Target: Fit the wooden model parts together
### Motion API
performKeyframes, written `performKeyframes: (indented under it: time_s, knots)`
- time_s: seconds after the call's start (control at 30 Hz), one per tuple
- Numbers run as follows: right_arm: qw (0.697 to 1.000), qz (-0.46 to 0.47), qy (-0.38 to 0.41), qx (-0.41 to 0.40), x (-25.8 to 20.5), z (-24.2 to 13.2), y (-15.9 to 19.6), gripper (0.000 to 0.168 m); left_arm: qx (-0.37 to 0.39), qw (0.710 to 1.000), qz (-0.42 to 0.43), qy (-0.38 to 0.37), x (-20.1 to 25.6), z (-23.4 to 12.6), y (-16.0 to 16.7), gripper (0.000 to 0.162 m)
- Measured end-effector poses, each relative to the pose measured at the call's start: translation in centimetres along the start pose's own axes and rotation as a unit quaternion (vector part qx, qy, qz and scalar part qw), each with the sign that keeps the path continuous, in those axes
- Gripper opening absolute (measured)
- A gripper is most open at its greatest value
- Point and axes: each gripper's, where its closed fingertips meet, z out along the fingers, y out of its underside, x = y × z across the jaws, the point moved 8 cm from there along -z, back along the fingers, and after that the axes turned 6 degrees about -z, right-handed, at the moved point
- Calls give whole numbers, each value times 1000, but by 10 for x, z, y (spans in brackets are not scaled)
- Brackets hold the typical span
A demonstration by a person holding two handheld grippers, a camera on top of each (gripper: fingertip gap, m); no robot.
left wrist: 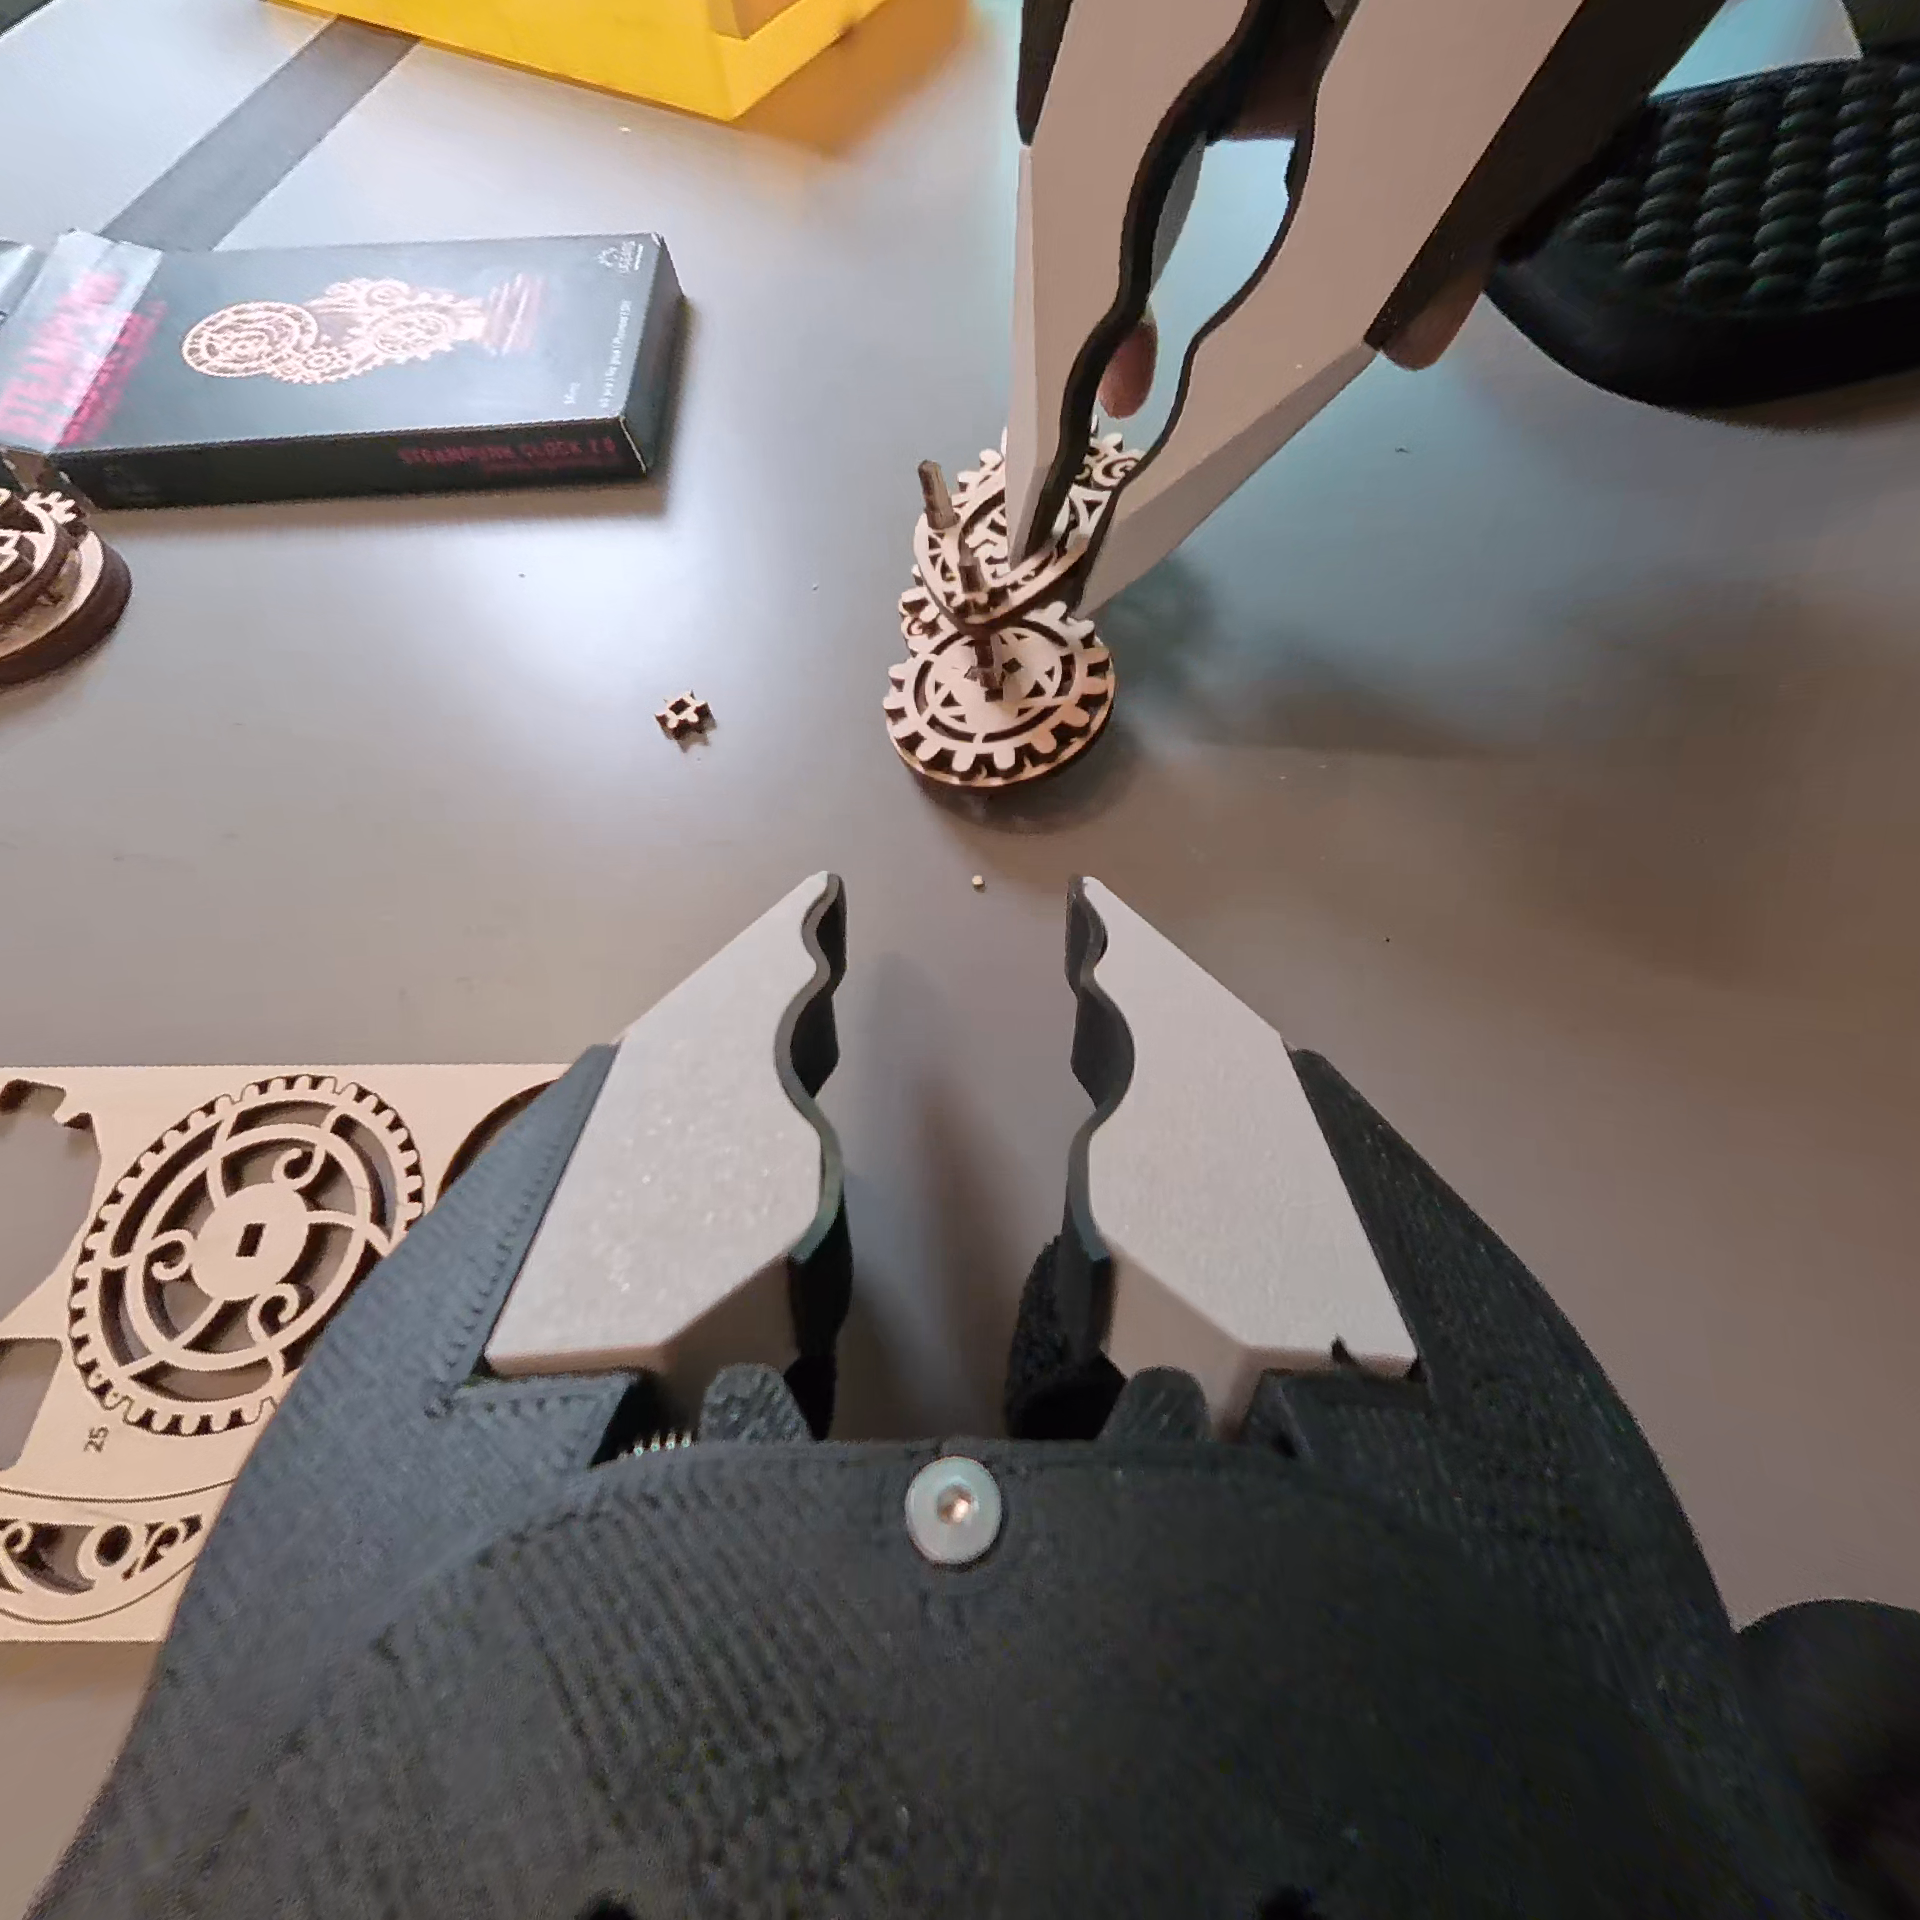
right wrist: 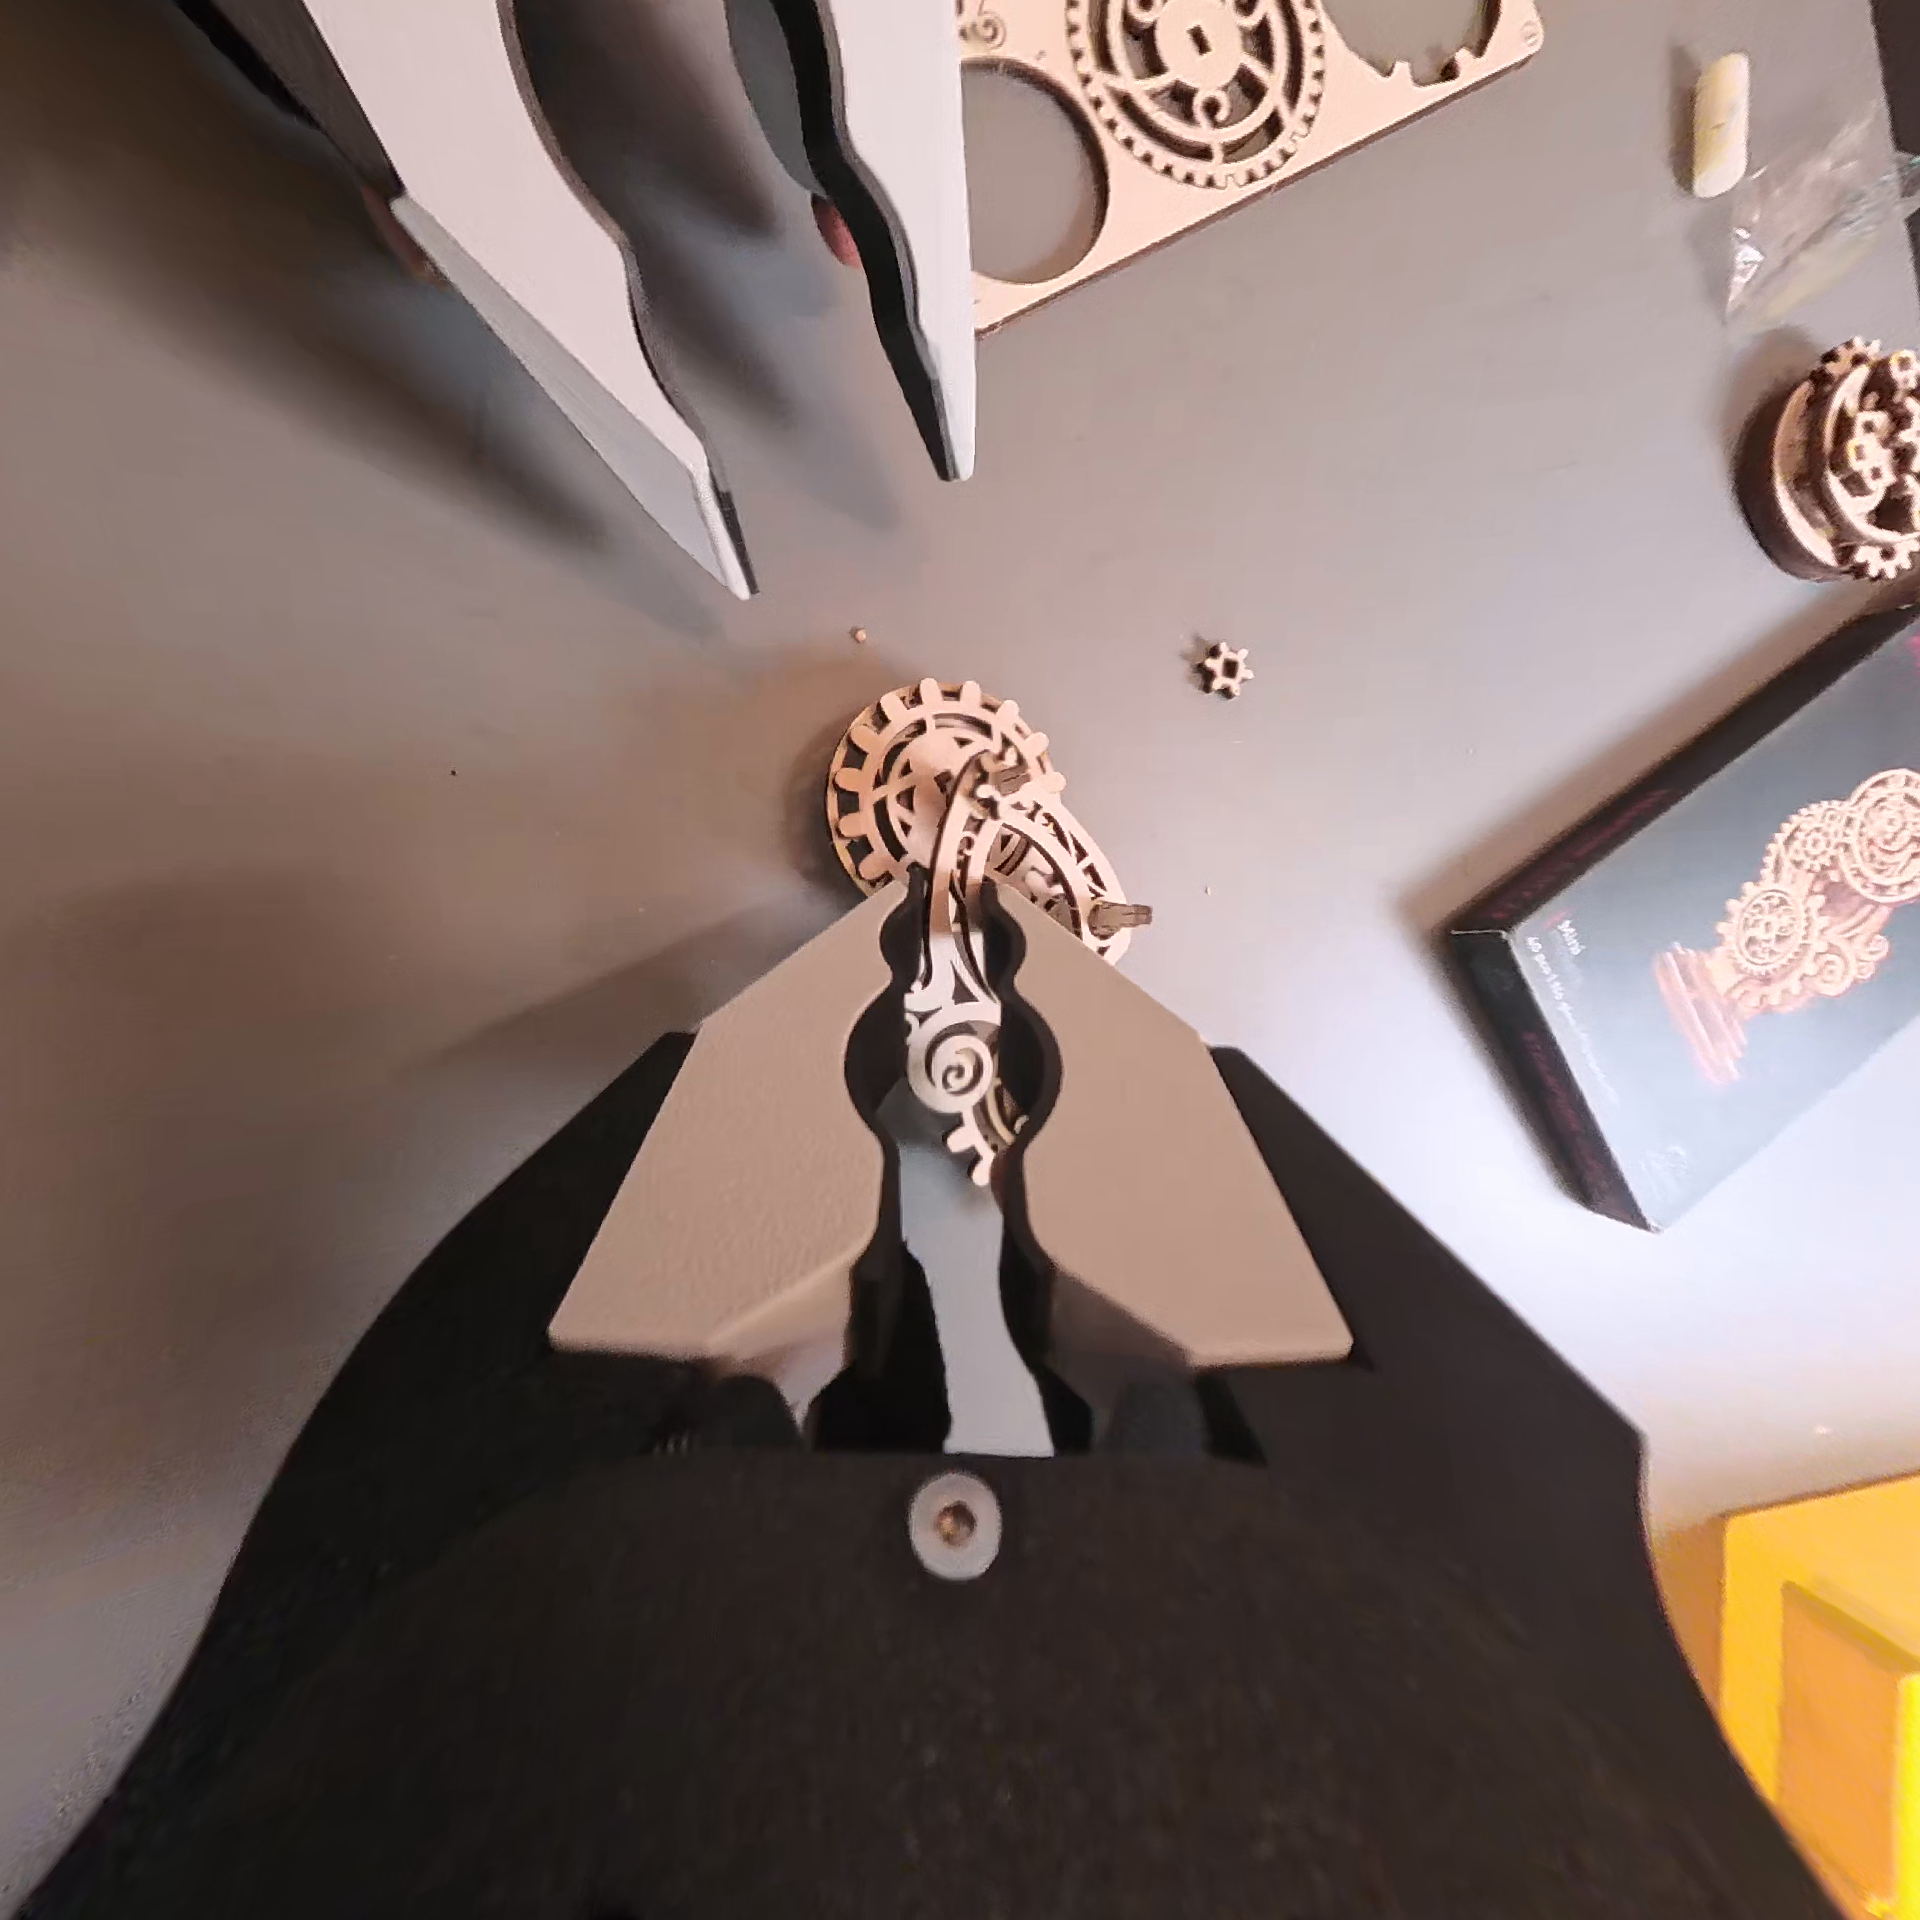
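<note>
A wooden gear assembly (left wrist: 997, 665) stands on the grey table: a round gear flat on the table with pegs and a carved plate stacked above it. My right gripper (left wrist: 1070, 561) comes down from above and is shut on the assembly's carved plate (right wrist: 961, 1049). In the right wrist view the gear (right wrist: 904, 800) lies just beyond my right gripper (right wrist: 951, 914). My left gripper (left wrist: 956, 894) is open and empty, low over the table just short of the assembly; it also shows in the right wrist view (right wrist: 842, 530). A tiny wooden cog (left wrist: 686, 715) lies left of the assembly.
A wooden parts sheet (left wrist: 208, 1299) with a cut gear lies under my left gripper's left side. A black box (left wrist: 395, 364), a yellow box (left wrist: 623, 52), a finished wooden model (right wrist: 1844, 478) and a black chair seat (left wrist: 1745, 229) surround the work spot. About 7 centimeters separates my left fingertips from my right. From the left gripper's tips to the tiny wooden cog (left wrist: 686, 715) is close to 7 centimeters. The right camera catches it too, in the right wrist view (right wrist: 1218, 664).
</note>
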Motion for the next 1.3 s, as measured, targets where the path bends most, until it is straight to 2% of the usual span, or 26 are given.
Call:
performKeyframes:
  time_s: [0.2, 0.37, 0.63, 0.87, 1.1, 1.3]
  knots:
    - [1000, -27, -11, -11, -7, 4, 0, 16, -3, 1000, 0, 0, 0, 1, 0, 41]
    - [1000, -23, -8, 2, -5, -5, -4, 15, -3, 1000, -4, 2, 0, 1, 0, 41]
    - [999, -28, -10, -16, -8, 2, -2, 16, -9, 1000, -5, 1, -1, 2, 1, 41]
    - [998, -58, 38, 6, 3, -24, -16, 10, -16, 1000, 3, -2, 0, 3, 2, 40]
    - [997, -73, -19, 6, 8, -7, -20, 5, -17, 1000, 5, -4, 1, 2, 2, 40]
    - [996, -76, -36, 3, 12, -2, -22, 2, -19, 1000, 6, -3, 1, 3, 2, 39]
